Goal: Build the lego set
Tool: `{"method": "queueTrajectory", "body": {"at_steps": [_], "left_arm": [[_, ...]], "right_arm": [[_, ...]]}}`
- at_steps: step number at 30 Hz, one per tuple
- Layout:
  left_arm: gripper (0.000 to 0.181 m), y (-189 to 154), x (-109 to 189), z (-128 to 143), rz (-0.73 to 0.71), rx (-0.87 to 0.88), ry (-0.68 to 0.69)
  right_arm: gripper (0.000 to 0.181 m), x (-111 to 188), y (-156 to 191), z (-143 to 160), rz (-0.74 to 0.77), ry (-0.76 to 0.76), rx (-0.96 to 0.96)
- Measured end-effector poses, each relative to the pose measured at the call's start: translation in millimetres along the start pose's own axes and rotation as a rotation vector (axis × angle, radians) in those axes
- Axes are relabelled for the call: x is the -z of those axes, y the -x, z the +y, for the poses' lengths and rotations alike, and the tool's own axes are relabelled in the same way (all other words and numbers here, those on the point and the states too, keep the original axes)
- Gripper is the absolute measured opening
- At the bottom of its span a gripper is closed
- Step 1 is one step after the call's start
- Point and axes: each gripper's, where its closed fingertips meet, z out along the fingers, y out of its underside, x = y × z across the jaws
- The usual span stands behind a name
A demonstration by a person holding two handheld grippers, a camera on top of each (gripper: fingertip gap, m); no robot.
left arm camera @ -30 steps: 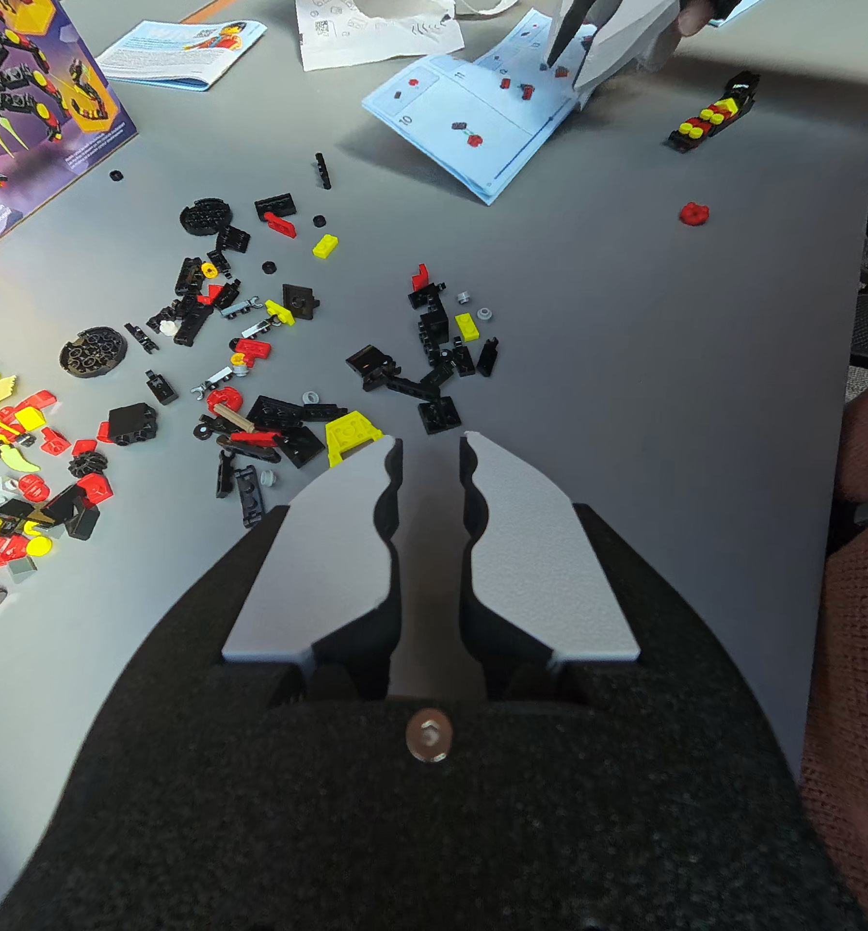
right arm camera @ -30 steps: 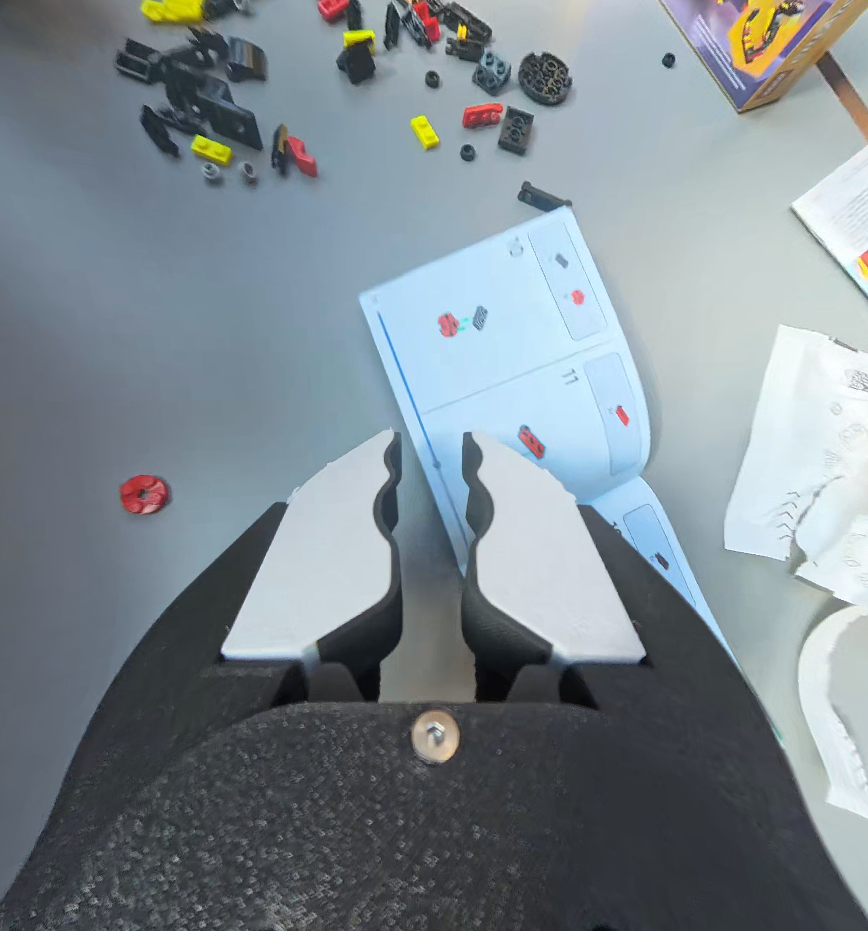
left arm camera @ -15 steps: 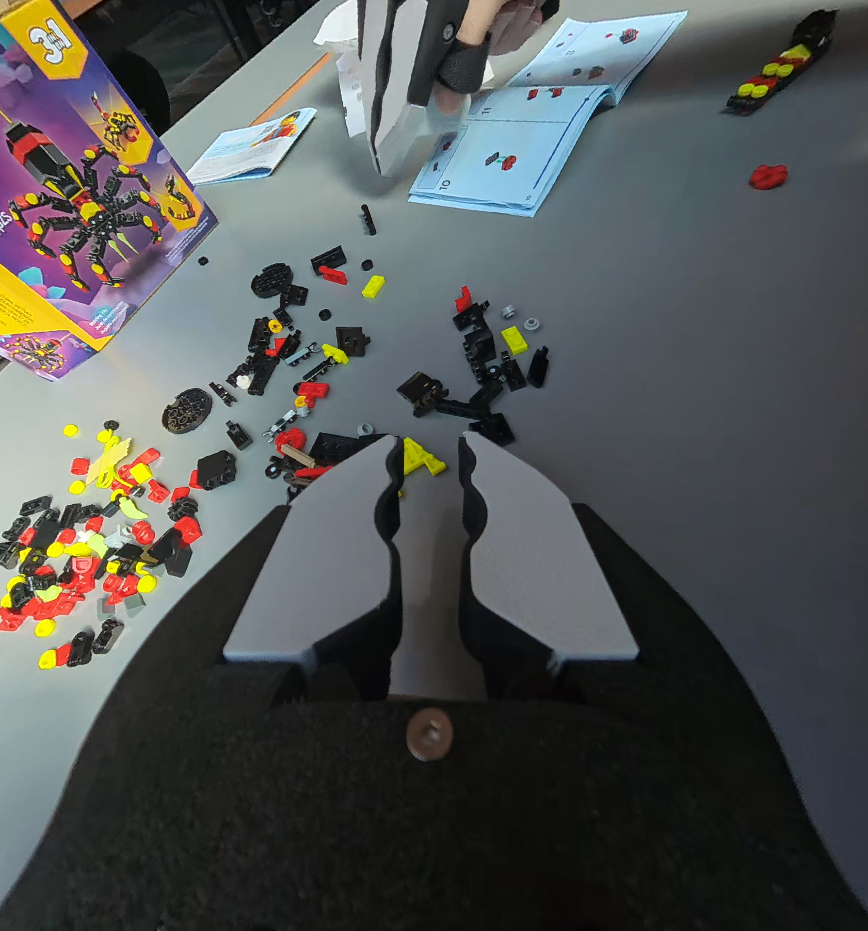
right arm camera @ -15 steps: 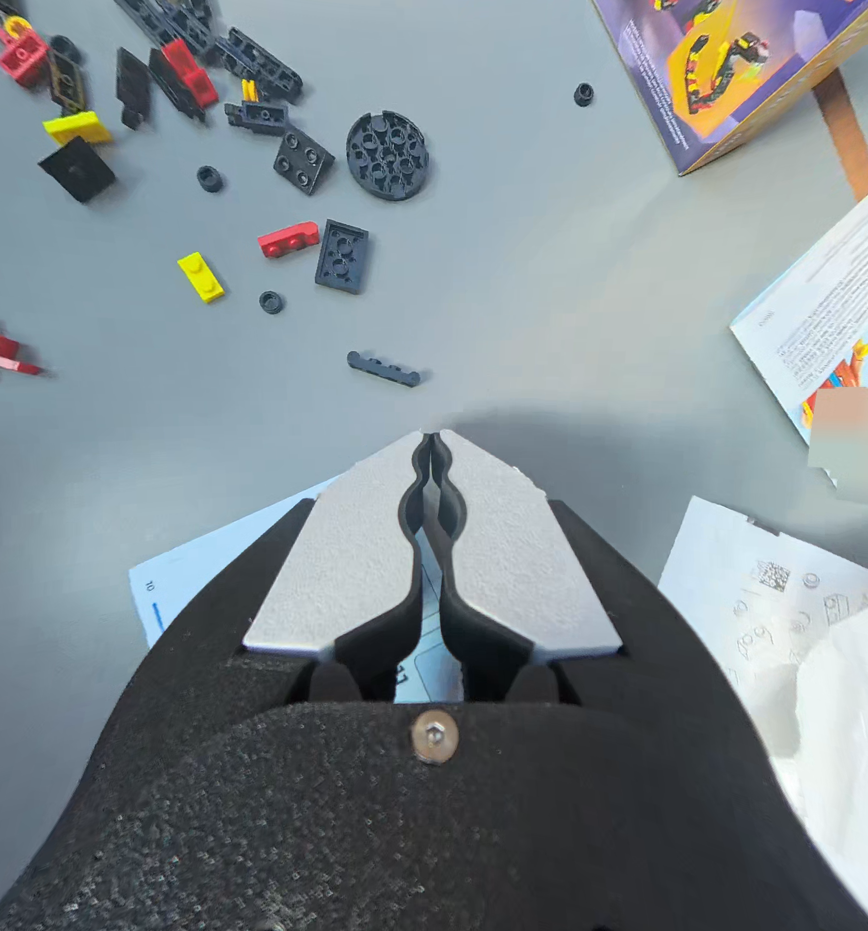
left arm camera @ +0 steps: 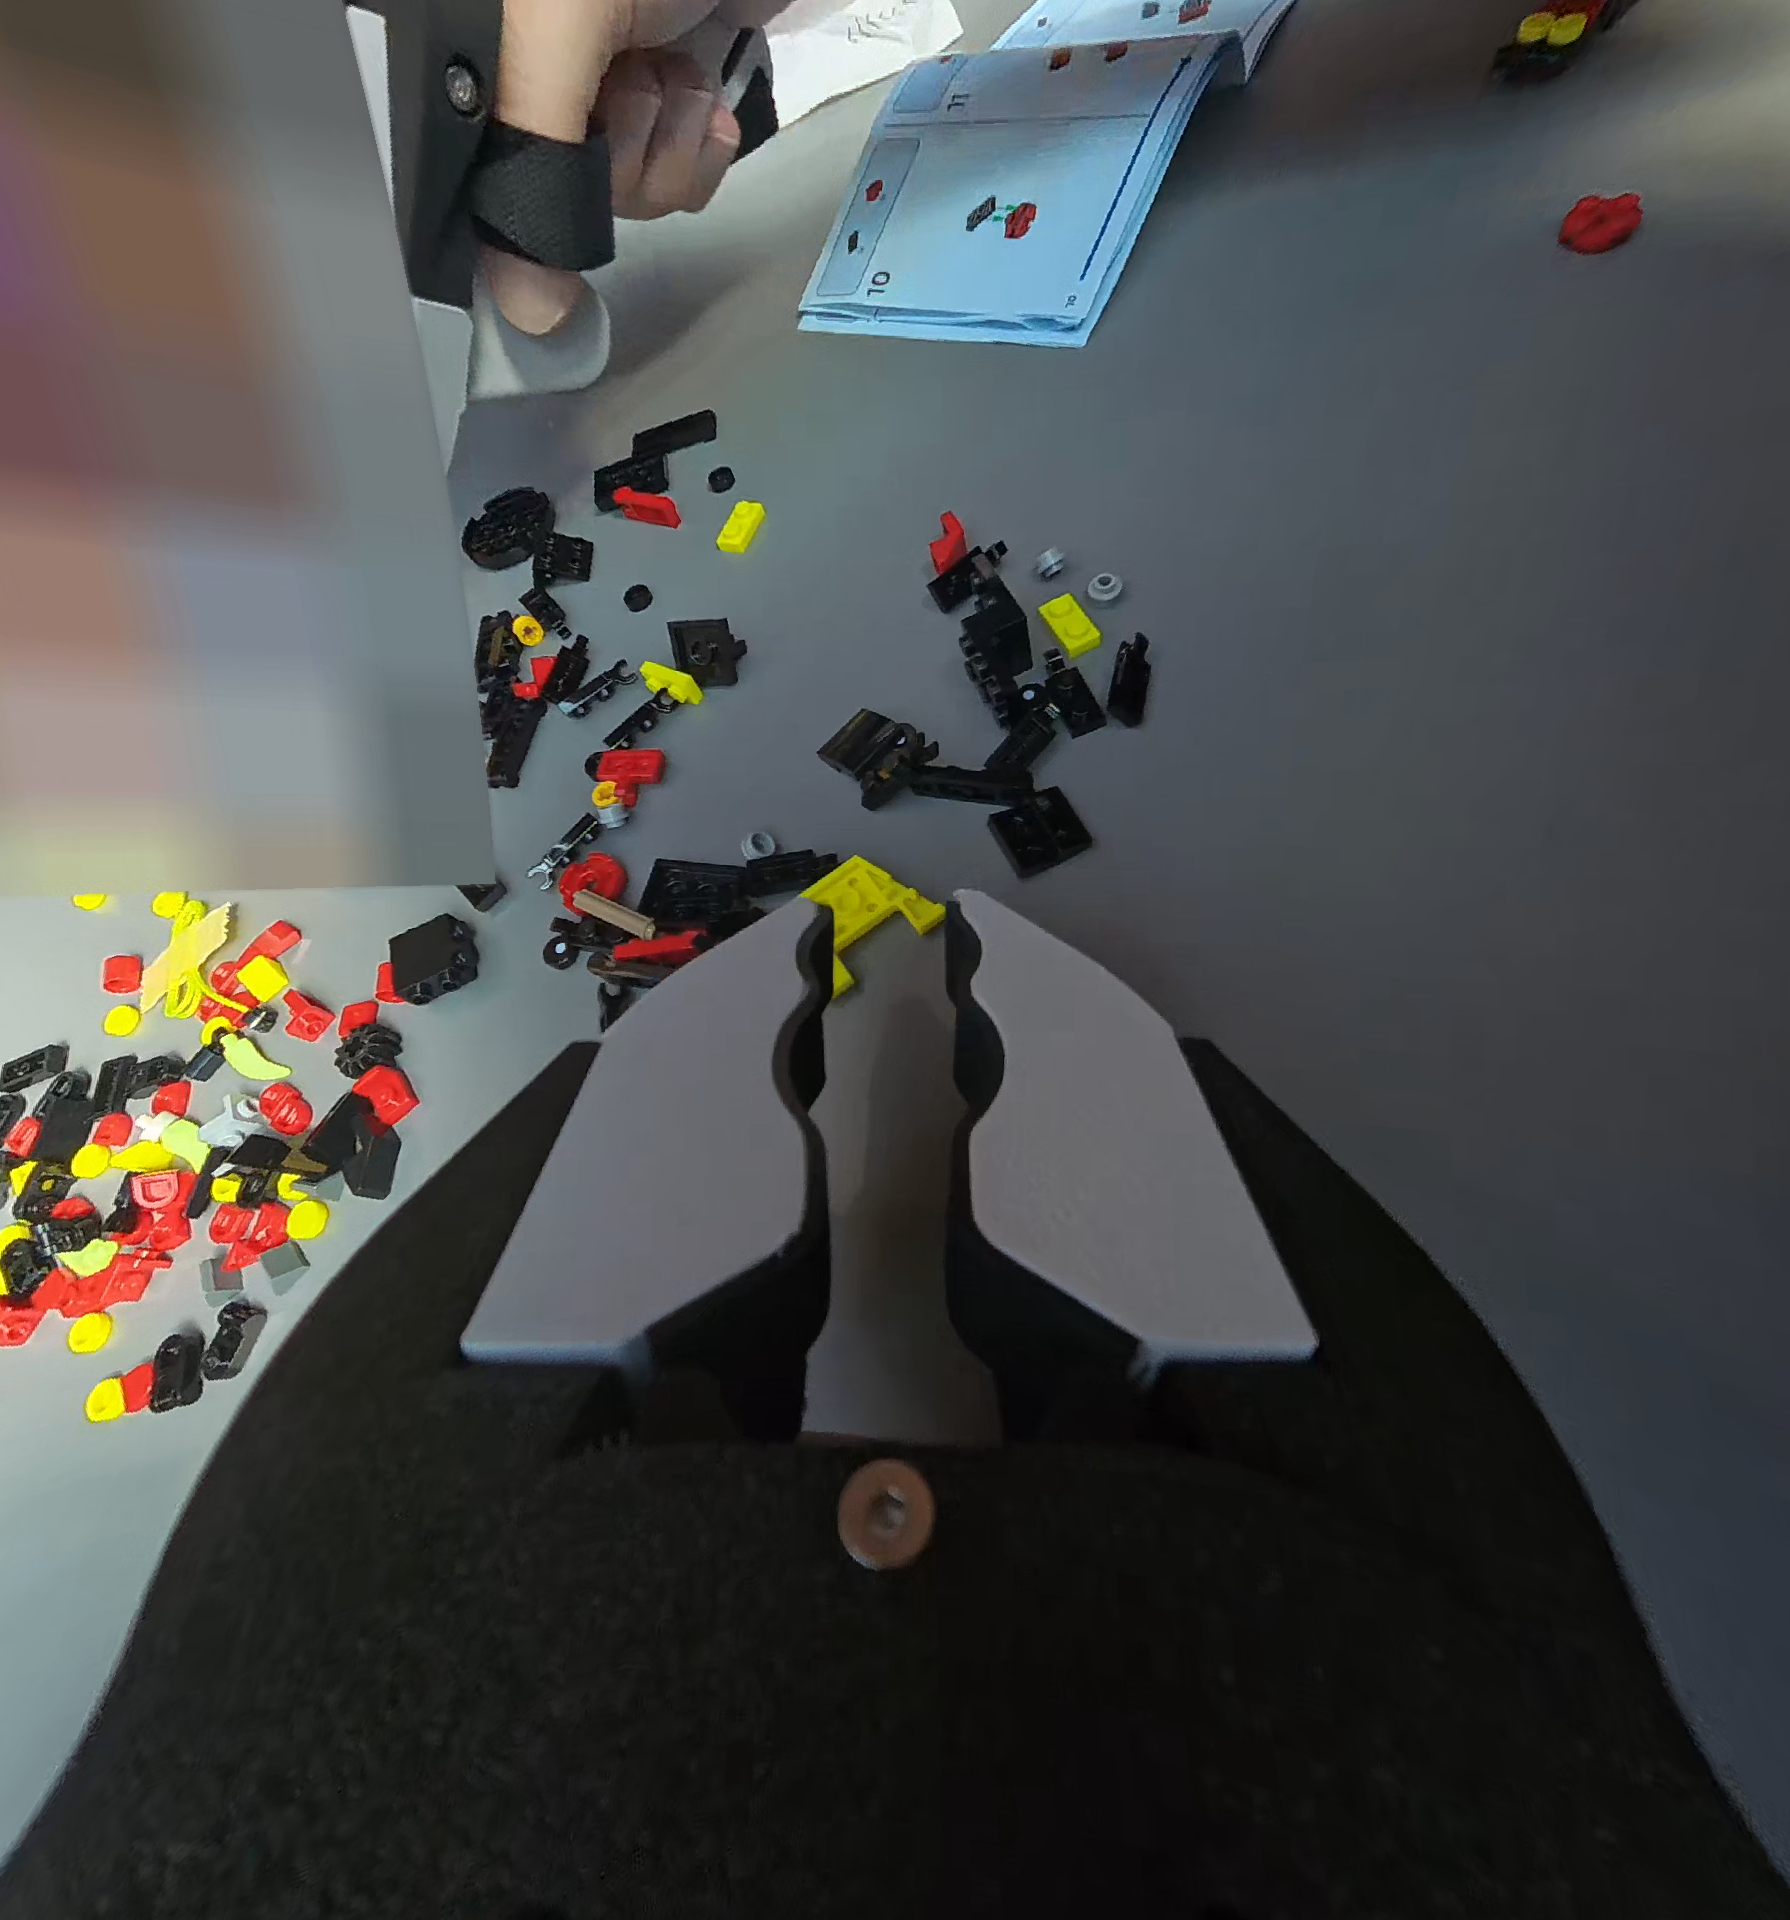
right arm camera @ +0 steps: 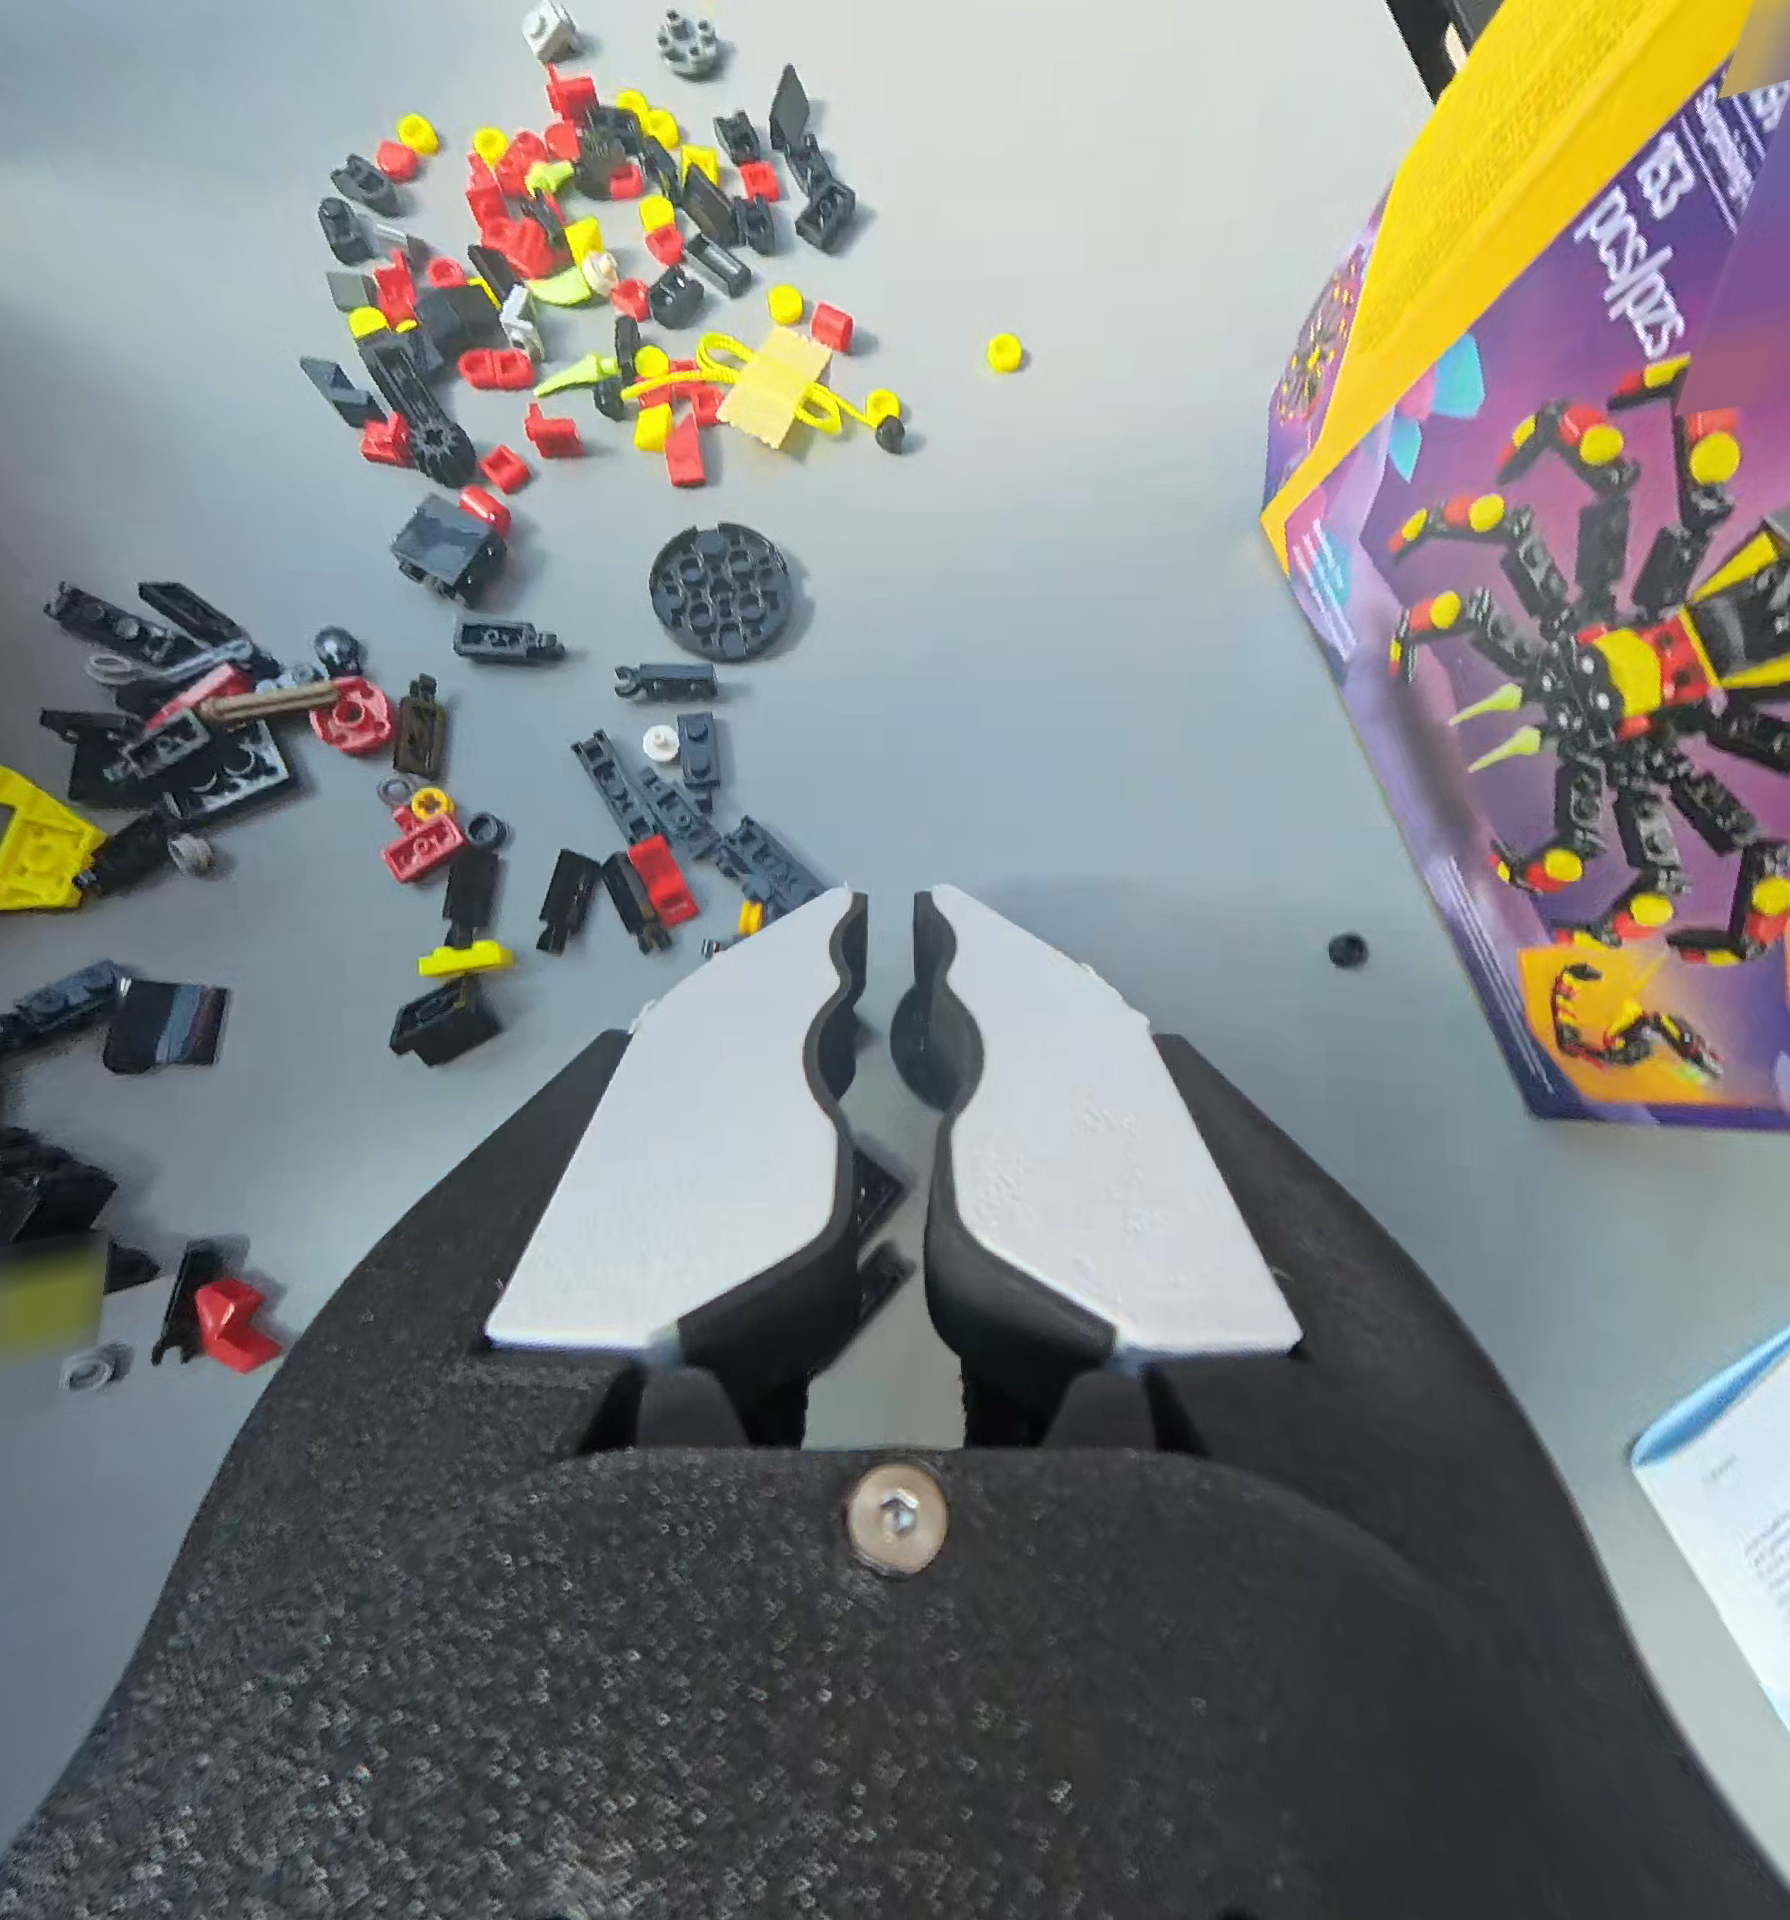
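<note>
Two tools hovering over loose lego pieces on a grey counter (left arm camera: 1390,727).

The left tool (left arm camera: 878,912) is gaping empty-handed above a yellow wedge plate (left arm camera: 865,899), with black and red pieces (left arm camera: 1016,707) lying just beyond and the open instruction booklet (left arm camera: 1016,197) farther off near a red round piece (left arm camera: 1599,221). The right tool (right arm camera: 889,902) is standing only slightly parted, gripping nothing, with small black plates showing beneath its fingers (right arm camera: 1057,1122); a black round plate (right arm camera: 725,592) is sitting ahead, a mixed red, yellow and black pile (right arm camera: 610,260) beyond it, and the purple set box (right arm camera: 1597,675) is lying to the right.
</note>
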Motion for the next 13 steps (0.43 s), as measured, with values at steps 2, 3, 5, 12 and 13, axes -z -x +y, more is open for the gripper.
{"method": "queueTrajectory", "body": {"at_steps": [2, 3, 5, 12, 13], "left_arm": [[0.02, 4, 0, 2, -0.027, -0.027, 0.008], [0.02, 5, 0, 3, -0.035, -0.032, 0.006], [0.02, 8, 0, 1, -0.045, -0.024, -0.01], [0.02, 13, 1, 0, -0.063, -0.025, -0.029], [0.02, 13, 2, 0, -0.062, -0.025, -0.03]], "right_arm": [[0.011, -14, 2, -20, -0.016, -0.022, 0.029], [0.012, -21, 4, -30, -0.036, -0.035, 0.035], [0.011, -38, 9, -45, -0.069, -0.044, 0.051], [0.006, -84, 32, -55, -0.155, 0.065, 0.177], [0.006, -86, 31, -56, -0.158, 0.067, 0.179]]}}
